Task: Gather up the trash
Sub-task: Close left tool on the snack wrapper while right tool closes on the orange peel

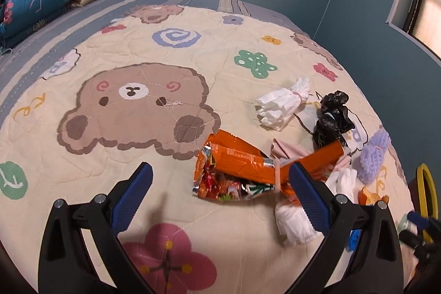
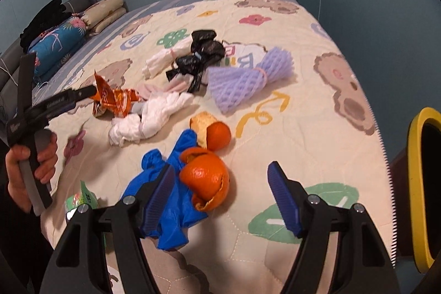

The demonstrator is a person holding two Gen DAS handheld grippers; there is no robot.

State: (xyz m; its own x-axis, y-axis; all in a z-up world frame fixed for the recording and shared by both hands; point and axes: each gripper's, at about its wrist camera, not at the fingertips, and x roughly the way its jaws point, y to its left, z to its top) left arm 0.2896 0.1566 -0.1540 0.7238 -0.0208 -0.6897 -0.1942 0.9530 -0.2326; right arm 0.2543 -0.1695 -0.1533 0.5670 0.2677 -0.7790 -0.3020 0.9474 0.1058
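On my left wrist view, the left gripper hangs over the cream quilted bedspread with brown bear faces, its blue-padded jaws spread wide and holding nothing. Between the fingers and just beyond them lies a torn orange foil snack wrapper, spilled open flat on the quilt. The right finger overlaps a knotted white plastic bag near the wrapper's right end. Further back sit another bunched white plastic bag tied at the neck and, to its right, a crumpled black plastic bag. Beyond that, toward the bed's edge, is a lilac foam fruit net.

On my right wrist view, my left hand shows at the far left, grasping the other tool's handle. The right gripper is also opened wide and empty. Its left finger rests over a crumpled blue plastic glove, and a curled orange peel lies between the jaws, closer to the left one. A second piece of orange peel lies just behind. At the far right, off the bed's edge, stands a yellow-rimmed bin opening.
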